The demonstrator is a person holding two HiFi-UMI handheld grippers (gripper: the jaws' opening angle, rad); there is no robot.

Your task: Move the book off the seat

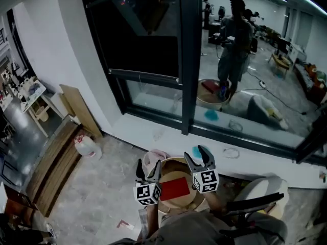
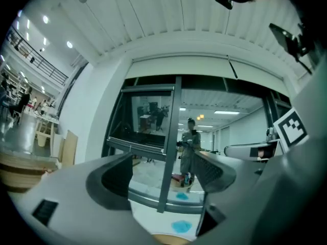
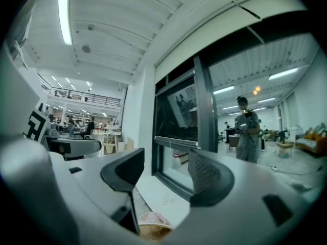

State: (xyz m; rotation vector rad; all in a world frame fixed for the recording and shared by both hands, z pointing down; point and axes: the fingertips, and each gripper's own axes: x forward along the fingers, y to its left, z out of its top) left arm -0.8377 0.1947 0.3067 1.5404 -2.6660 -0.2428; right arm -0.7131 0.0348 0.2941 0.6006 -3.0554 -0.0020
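Wide open and empty, left gripper and right gripper, aimed level (at the window, not down). Below, between them, red book flat on round seat. Risks a shallow edge pinch, dropping it floorward.

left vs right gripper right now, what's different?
The left gripper hangs by the book's left edge; the right gripper by its right corner, further toward the window. In their own views the left gripper's jaws stand wider apart than the right gripper's. Shared: both open, empty, pointing at the window, neither touching the book on the seat.
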